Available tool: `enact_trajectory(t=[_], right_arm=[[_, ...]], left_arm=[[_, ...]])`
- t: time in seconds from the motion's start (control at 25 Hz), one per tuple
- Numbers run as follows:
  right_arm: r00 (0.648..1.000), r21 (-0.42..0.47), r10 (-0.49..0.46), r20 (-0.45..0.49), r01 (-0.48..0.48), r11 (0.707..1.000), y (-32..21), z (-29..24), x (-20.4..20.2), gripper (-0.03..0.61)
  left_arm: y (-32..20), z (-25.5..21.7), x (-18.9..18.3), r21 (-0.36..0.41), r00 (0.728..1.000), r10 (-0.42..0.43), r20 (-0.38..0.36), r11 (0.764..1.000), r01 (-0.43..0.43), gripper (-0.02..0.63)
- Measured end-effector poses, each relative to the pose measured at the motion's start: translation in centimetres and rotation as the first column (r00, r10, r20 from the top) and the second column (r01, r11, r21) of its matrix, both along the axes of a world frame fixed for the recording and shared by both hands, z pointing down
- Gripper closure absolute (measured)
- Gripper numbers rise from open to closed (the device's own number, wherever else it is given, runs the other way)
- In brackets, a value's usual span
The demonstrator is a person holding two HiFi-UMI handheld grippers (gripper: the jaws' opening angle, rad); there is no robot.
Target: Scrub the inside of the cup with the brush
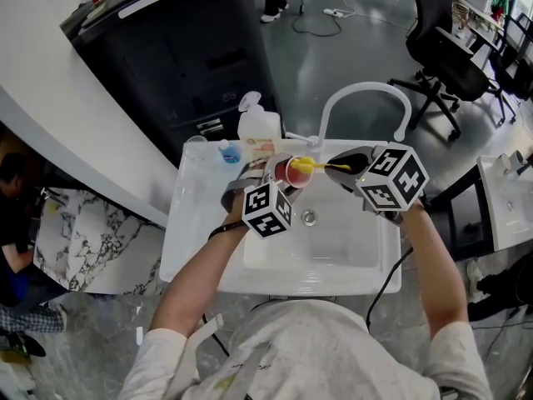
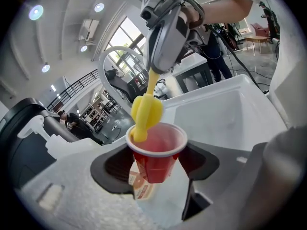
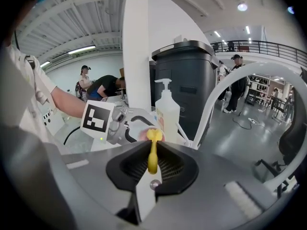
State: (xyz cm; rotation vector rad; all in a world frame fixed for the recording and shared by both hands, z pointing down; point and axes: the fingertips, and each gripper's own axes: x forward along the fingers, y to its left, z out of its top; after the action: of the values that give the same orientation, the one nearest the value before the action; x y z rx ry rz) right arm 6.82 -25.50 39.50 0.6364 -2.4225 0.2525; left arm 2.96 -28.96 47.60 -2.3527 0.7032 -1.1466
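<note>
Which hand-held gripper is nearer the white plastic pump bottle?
Left. The left hand-held gripper, holding the red plastic cup, sits just before the white pump bottle; the right hand-held gripper is farther aside.

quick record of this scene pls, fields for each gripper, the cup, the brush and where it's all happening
place: over the white sink, below the faucet
left gripper: fingers shut on the red cup
right gripper: fingers shut on the handle of the yellow brush
brush head: at the cup's rim, lower tip just inside
behind the sink: soap bottle
</note>
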Motion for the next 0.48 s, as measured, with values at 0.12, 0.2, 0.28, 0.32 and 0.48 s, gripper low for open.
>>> enact_trajectory(t=[0.12,0.2,0.28,0.32,0.48], right_arm=[[0.999,0.003,0.031,0.033,-0.031,1.0,-0.2,-0.5,0.8,0.543],[0.997,0.01,0.057,0.061,-0.058,0.998,-0.4,-1.0,1.5,0.543],[0.991,0.019,0.089,0.097,-0.091,0.996,-0.6,-1.7,2.2,0.543],[0.987,0.023,0.106,0.118,-0.11,0.994,-0.7,-2.0,2.6,0.543],[0.969,0.047,0.168,0.179,-0.179,0.983,-1.2,-3.2,4.1,0.543]], left_arm=[[-0.4,-0.3,0.1,-0.012,0.999,-0.018,-0.041,1.0,0.018,0.313],[-0.7,-0.4,0.0,-0.038,0.996,-0.042,-0.082,0.999,0.039,0.313],[-0.9,-0.5,-0.2,-0.062,0.99,-0.068,-0.121,0.996,0.06,0.313],[-1.1,-0.6,-0.2,-0.073,0.987,-0.079,-0.139,0.995,0.07,0.313],[-1.6,-1.3,-0.1,-0.117,0.966,-0.127,-0.224,0.988,0.103,0.313]])
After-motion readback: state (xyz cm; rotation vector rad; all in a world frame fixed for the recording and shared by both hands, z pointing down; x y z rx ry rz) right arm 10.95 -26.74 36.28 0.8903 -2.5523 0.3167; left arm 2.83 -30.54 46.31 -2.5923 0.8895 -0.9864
